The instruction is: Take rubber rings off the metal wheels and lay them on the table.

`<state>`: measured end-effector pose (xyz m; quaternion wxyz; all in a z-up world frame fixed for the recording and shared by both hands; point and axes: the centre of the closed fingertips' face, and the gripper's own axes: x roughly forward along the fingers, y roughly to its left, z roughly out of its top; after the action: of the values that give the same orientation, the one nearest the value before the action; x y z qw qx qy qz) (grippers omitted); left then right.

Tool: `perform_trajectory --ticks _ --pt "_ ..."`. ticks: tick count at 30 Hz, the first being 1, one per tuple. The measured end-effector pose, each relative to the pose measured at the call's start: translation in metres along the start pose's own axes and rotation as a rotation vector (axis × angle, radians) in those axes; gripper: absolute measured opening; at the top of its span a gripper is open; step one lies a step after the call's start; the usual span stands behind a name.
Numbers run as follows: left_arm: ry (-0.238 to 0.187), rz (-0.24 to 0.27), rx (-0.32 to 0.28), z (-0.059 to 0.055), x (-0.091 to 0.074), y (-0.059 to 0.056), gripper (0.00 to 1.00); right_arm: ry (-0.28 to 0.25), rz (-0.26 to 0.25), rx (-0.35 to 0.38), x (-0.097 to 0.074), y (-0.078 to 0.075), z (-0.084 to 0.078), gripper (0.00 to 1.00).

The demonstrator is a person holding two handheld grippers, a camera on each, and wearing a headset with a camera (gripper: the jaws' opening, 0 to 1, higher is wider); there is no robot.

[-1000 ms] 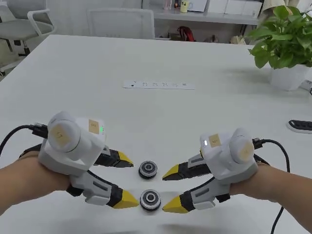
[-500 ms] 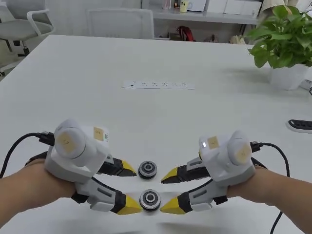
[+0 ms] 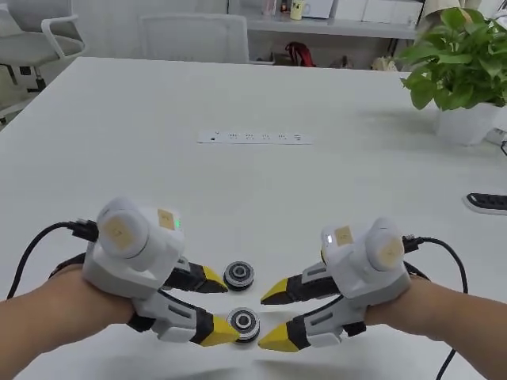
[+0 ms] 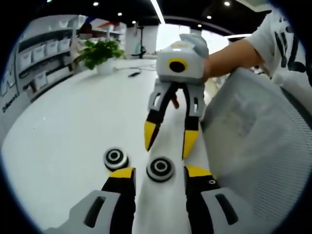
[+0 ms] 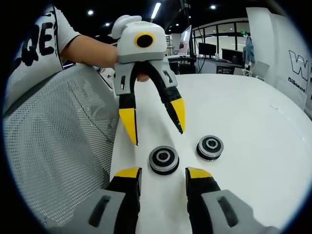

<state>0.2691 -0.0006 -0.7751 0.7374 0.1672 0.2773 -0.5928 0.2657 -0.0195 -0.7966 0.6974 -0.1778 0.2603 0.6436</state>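
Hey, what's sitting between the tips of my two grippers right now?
The nearer wheel, lying flat between the left gripper and right gripper; both gripper views show it centred. The second wheel sits just beyond.

White table spans the head view, evenly lit. A power strip lies flat at upper centre. A potted plant stands on the table at upper right. A dark flat object sits at the right edge, kind undetermined. A mesh-backed chair stands behind the table at top centre. A counter with small items runs along the top. In the left gripper view, wall shelving is at upper left and ceiling lights are at top.
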Motion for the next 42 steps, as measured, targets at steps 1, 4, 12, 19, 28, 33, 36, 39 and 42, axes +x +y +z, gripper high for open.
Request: perform_trajectory --ticks 1,4,12,19,28,33,36,39,42 --pt "0.001 -0.001 0.001 0.000 0.001 0.000 0.40 0.000 0.001 0.000 0.000 0.000 0.000 0.33" --pt "0.005 -0.006 0.002 -0.001 0.003 -0.002 0.38 -0.002 0.000 0.002 0.001 0.000 0.000 0.33" --pt "0.015 -0.020 -0.001 -0.004 0.009 -0.005 0.33 -0.004 0.005 0.007 0.002 0.001 0.000 0.33" --pt "0.034 -0.032 0.013 -0.007 0.014 -0.007 0.30 -0.007 0.002 0.011 0.002 0.001 0.000 0.33" --pt "0.025 -0.036 0.017 -0.005 0.017 -0.007 0.26 -0.002 0.007 0.010 0.003 0.002 -0.001 0.33" --pt "0.030 -0.034 0.044 -0.004 0.020 -0.008 0.22 -0.002 0.009 0.012 0.003 0.002 -0.002 0.33" --pt "0.031 -0.033 0.045 -0.005 0.021 -0.007 0.21 -0.001 0.009 0.013 0.003 0.002 -0.002 0.33" --pt "0.037 -0.031 0.046 -0.006 0.022 -0.007 0.21 -0.003 0.009 0.014 0.003 0.002 -0.002 0.33" --pt "0.039 -0.029 0.055 -0.006 0.022 -0.008 0.20 -0.005 0.009 0.015 0.003 0.002 -0.002 0.33"
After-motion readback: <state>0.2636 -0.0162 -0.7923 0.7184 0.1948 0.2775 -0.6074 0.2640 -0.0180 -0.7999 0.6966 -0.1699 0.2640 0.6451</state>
